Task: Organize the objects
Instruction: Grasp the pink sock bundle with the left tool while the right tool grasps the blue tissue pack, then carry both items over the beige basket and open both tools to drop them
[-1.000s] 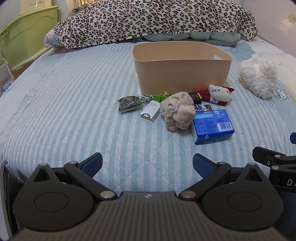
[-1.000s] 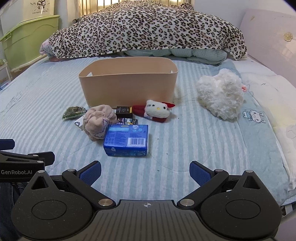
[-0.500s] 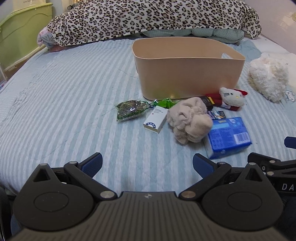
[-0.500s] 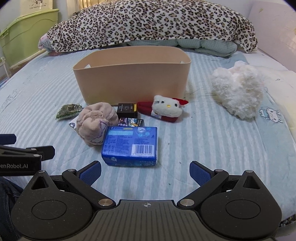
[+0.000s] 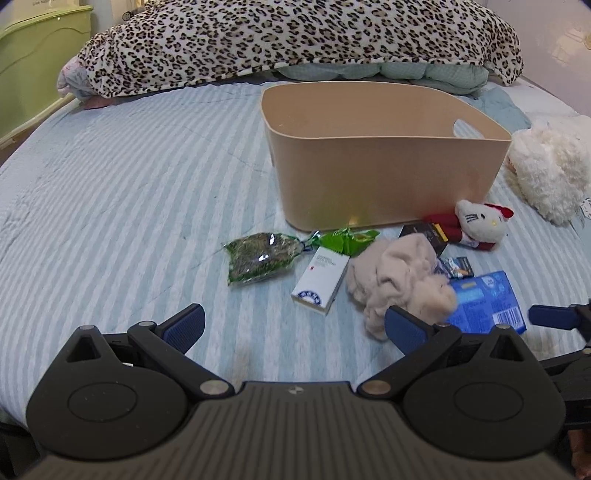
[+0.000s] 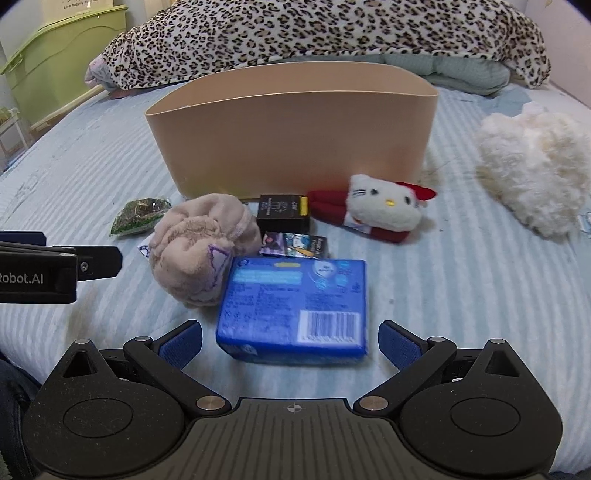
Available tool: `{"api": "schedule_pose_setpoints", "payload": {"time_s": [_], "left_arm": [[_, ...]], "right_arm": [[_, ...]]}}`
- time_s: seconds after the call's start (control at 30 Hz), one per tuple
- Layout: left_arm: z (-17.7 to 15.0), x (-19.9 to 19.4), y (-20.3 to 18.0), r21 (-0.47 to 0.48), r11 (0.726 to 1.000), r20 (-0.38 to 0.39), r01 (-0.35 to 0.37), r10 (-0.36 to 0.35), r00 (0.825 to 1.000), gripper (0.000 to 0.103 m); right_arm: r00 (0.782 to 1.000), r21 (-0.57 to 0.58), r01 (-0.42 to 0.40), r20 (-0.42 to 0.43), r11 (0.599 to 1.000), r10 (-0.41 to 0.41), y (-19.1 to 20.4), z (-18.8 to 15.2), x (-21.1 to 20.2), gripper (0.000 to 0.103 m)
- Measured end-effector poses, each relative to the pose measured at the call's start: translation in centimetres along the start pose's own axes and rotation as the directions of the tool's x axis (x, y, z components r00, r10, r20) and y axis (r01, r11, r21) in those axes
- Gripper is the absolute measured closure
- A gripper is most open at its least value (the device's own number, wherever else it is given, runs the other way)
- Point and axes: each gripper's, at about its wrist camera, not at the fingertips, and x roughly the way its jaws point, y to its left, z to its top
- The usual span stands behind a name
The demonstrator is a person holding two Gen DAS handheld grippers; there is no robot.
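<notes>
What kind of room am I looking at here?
Most likely a bedroom: the things lie on a striped quilt like a made bed, a leopard blanket is heaped behind, and plush toys such as the kitty lie around.

Left tongs (image 5: 293,326) spread wide above bed (image 5: 110,192); white box (image 5: 320,280), seemingly just ahead, beside beige cloth (image 5: 399,280).

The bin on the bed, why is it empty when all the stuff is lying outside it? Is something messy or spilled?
Nothing looks spilled or broken. The tan bin stands upright, and no items show inside it. The blue box, beige cloth bundle, Hello Kitty plush and green packet lie loose in front, not yet put away.
</notes>
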Motion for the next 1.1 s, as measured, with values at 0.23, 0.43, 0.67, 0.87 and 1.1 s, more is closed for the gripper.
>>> {"api": "schedule_pose_setpoints", "payload": {"time_s": [0.23,0.43,0.67,0.87,1.1], "left_arm": [[0.9,1.4,-0.8,0.006,0.998,-0.002,0.06,-0.06,0.998,0.0],[1.6,2.6,-2.0,-0.004,0.993,0.001,0.121,-0.121,0.993,0.0],[1.8,5.1,-3.5,-0.026,0.983,-0.054,0.181,-0.183,0.982,0.013],[1.9,6.7,-3.4,-0.1,0.966,-0.099,0.24,-0.249,0.963,0.034],[1.8,6.0,-4.0,-0.089,0.959,-0.102,0.269,-0.277,0.955,0.066]], "right_arm": [[0.999,-0.038,0.026,-0.017,0.999,-0.027,0.8,0.6,2.2,0.0],[0.997,0.0,0.061,-0.041,0.998,-0.061,-1.0,0.6,3.2,0.0],[0.995,0.04,0.099,-0.011,0.994,-0.098,-4.1,0.9,2.7,0.001],[0.997,0.044,0.077,0.005,0.996,-0.077,-5.0,1.2,2.9,0.01],[0.997,0.029,0.061,0.038,0.998,-0.062,-4.4,0.8,1.9,0.011]]}}
